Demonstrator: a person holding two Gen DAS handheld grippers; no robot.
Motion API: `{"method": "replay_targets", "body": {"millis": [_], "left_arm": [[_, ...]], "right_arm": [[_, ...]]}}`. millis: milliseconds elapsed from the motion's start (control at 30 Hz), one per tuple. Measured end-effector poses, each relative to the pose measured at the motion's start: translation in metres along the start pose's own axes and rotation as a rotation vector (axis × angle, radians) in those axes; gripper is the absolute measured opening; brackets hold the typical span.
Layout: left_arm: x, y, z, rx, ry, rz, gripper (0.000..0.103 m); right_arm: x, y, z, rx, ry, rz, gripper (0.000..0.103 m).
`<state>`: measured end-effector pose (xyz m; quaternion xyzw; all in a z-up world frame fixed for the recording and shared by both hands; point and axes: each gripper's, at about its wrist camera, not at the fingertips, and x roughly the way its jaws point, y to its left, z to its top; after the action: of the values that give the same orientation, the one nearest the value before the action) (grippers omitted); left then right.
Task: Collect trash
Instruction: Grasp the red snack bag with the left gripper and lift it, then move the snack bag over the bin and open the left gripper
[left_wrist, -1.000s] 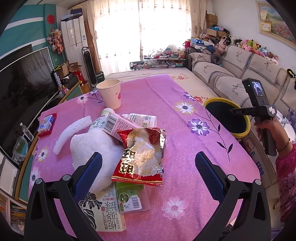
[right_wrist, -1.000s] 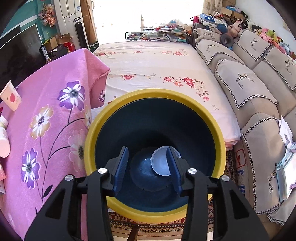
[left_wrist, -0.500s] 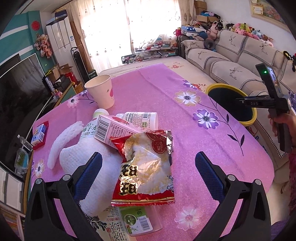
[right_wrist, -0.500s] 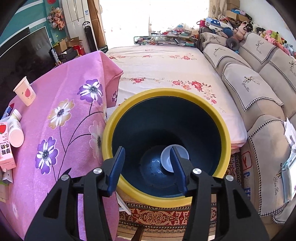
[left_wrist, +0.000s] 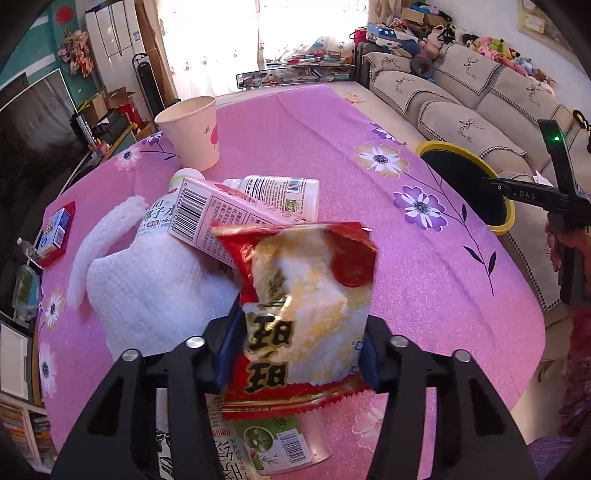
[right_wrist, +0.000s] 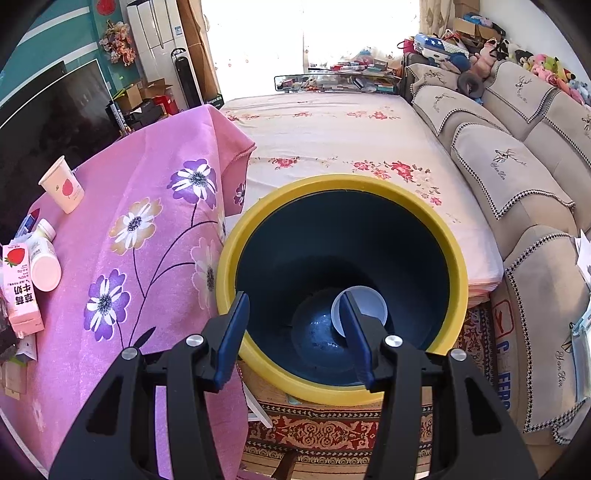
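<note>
Since a second ago, left claw has closed on the snack bag beside the milk carton; right claw hangs spread above the bin. Lift gently, keeping the crinkly bag pinched.

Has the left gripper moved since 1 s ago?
Yes. The left gripper has closed in on the red snack bag, judged against the paper cup, and its fingers now clamp the bag.

This is a living room in a home. A long sofa with soft toys sits at two o'clock, a big TV at ten o'clock, and bright curtains at twelve o'clock.
</note>
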<state>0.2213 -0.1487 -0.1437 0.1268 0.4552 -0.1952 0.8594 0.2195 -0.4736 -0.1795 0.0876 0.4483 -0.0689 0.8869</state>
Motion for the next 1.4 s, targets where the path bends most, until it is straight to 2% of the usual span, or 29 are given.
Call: {"method": "replay_targets", "body": {"millis": [200,300,467,667,733,833,933,1067,1233,1333,1400], "left_arm": [[-0.032,-0.014,0.002,0.051,-0.073,0.043,0.044],[-0.05,-0.027,0.008,0.069,-0.108,0.018,0.044],[-0.061,-0.072,0.029,0.145,-0.152,-0.051,0.044],[-0.027,-0.143,0.075,0.205,-0.117,-0.189,0.045],[-0.014,-0.169,0.091,0.241,-0.122,-0.207,0.045],[0.013,-0.204,0.115,0.276,-0.125,-0.21,0.045],[0.045,-0.231,0.136,0.288,-0.095,-0.203,0.045],[0.089,-0.255,0.158,0.301,-0.037,-0.172,0.045],[0.132,-0.272,0.17,0.323,0.048,-0.151,0.046],[0.15,-0.277,0.171,0.33,0.075,-0.138,0.063],[0.154,-0.281,0.174,0.328,0.067,-0.121,0.085]], "right_arm": [[-0.013,0.0,-0.003,0.006,-0.027,0.021,0.049],[-0.02,-0.001,-0.005,0.004,-0.041,0.017,0.049],[-0.035,-0.014,-0.013,0.018,-0.067,-0.038,0.05],[-0.05,-0.05,-0.027,0.07,-0.081,-0.083,0.051],[-0.054,-0.061,-0.033,0.086,-0.083,-0.096,0.051],[-0.058,-0.074,-0.038,0.099,-0.085,-0.12,0.051],[-0.061,-0.087,-0.041,0.111,-0.086,-0.141,0.052],[-0.062,-0.101,-0.044,0.124,-0.084,-0.16,0.052],[-0.058,-0.111,-0.046,0.138,-0.076,-0.17,0.053],[-0.055,-0.113,-0.047,0.141,-0.071,-0.172,0.053],[-0.054,-0.114,-0.047,0.143,-0.068,-0.172,0.054]]}}
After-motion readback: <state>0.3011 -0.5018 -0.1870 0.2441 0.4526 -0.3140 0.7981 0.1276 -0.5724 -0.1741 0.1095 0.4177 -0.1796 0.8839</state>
